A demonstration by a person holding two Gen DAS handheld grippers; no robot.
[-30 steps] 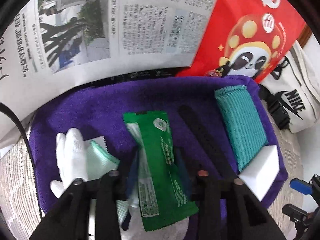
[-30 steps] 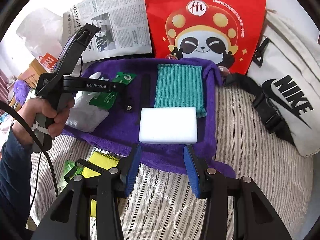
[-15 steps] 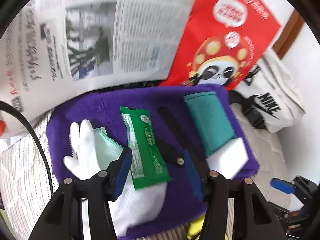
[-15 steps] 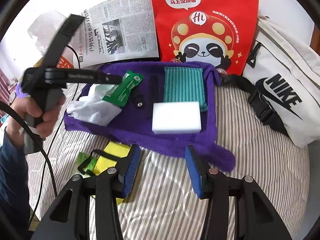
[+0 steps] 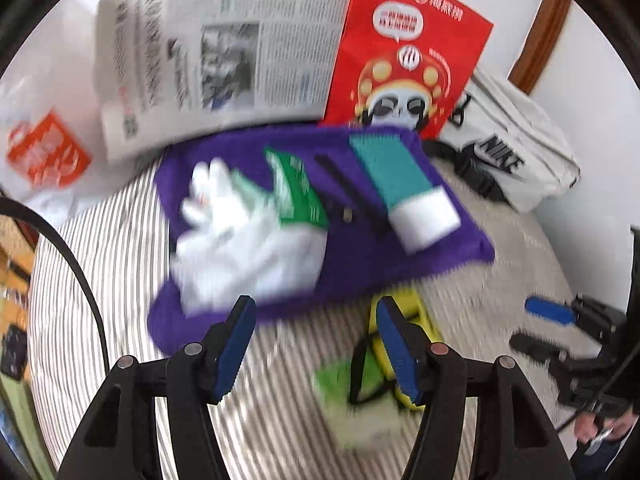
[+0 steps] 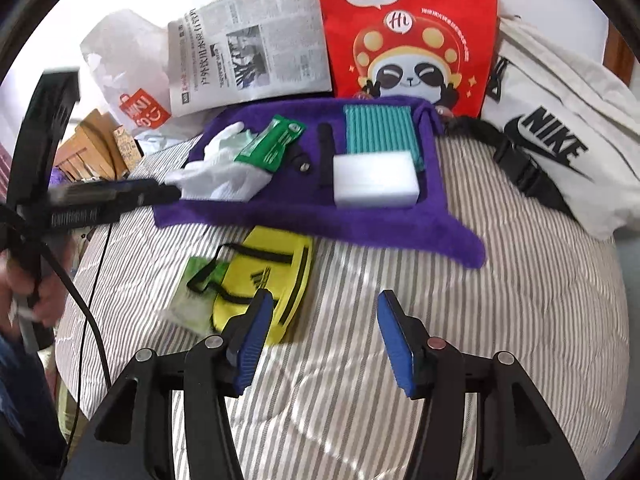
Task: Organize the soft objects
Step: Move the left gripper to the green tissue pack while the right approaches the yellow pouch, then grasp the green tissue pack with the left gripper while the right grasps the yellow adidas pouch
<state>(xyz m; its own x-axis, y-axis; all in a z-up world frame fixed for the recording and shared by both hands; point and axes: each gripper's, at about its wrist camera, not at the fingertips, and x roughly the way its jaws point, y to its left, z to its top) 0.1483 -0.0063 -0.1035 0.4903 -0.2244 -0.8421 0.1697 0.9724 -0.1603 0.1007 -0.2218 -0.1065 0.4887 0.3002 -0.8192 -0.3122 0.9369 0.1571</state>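
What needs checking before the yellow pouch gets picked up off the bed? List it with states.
1. Left gripper empty, jaws opening: ok.
2. Right gripper empty, jaws opening: ok.
3. Yellow pouch on the striped bedcover, nothing on top: ok.
4. Pouch's black strap lying loose over a green packet; may snag: not ok.
5. White sponge, white glove and teal cloth settled on the purple towel: ok.
6. Left view sharp enough to aim: not ok, blurred.
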